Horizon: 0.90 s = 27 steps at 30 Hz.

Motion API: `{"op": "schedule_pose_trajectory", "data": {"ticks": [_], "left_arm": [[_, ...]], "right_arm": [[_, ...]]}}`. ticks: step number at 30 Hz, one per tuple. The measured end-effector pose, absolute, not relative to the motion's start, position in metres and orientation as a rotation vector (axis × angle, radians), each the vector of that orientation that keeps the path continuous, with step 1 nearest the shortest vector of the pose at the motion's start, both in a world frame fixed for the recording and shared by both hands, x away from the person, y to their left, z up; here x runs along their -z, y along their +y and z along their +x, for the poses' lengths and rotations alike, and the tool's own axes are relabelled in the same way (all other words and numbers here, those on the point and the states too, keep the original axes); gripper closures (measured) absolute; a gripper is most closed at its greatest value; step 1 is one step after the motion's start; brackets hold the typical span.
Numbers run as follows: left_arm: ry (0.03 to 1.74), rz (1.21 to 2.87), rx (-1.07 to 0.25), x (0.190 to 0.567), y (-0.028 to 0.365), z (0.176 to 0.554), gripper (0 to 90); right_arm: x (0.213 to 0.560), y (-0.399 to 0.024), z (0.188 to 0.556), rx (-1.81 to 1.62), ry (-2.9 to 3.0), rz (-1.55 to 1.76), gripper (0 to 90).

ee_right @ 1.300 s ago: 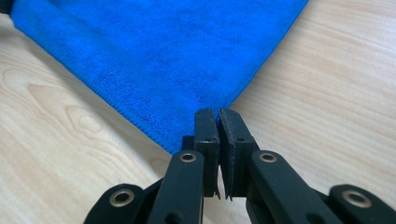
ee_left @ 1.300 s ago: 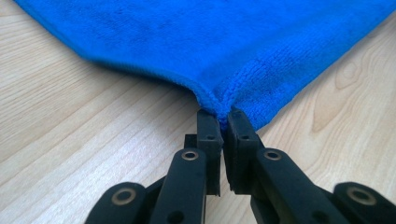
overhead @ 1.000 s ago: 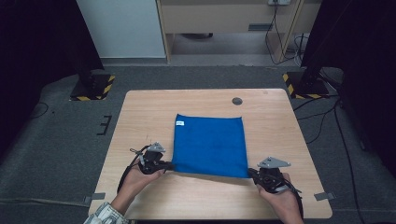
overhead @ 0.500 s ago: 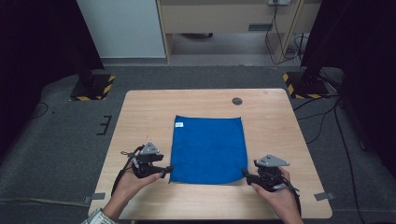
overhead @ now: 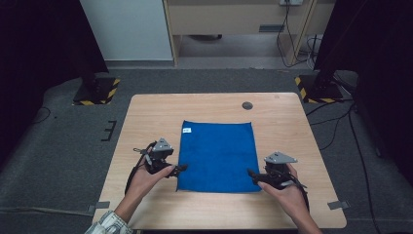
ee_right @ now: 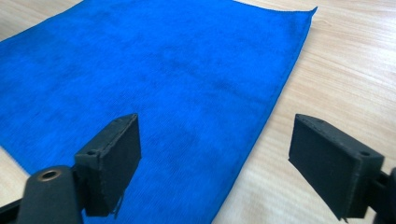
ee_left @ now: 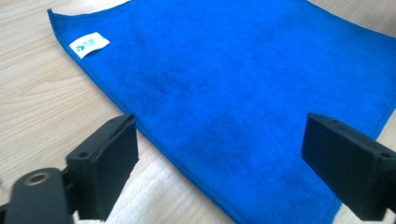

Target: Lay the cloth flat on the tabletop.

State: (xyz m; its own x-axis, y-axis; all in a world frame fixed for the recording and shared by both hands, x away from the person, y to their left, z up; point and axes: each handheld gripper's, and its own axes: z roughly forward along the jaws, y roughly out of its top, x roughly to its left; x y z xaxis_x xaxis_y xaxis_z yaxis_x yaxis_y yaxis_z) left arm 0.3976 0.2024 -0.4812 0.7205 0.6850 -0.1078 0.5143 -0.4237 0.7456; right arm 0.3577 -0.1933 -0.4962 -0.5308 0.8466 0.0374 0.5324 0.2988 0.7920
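Blue cloth (overhead: 217,156) lies spread flat on the middle of the wooden bench (overhead: 146,117), a small white label (overhead: 186,130) at its far left corner. The left gripper (overhead: 179,168) sits just beside the cloth's near left edge, its jaws released; they have just been opening, and in the left gripper view they stand wide apart above the cloth's edge with nothing pinched between them. The right gripper (overhead: 252,174) sits at the near right edge, its jaws likewise released after just opening, the cloth's border running under the gap without being clamped. Whether either jaw tip brushes the fabric is hard to tell from above. A small dark disc (overhead: 247,105) lies in the bench near its far edge, well apart from the cloth.
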Motion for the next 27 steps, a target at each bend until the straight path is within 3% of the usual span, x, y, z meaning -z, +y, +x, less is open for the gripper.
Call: {"op": "schedule_pose_trajectory", "data": {"ticks": [14,27], "left_arm": [[0.923,2.106,-0.291,0.484,0.196,0.426,5.4],[0.874,2.123,-0.307,0.467,0.191,0.449,5.3]], "right_arm": [[0.498,-0.173,0.385,-1.108,2.237,1.196,9.9],[0.493,-0.138,0.394,-1.124,2.314,1.106,11.0]]}}
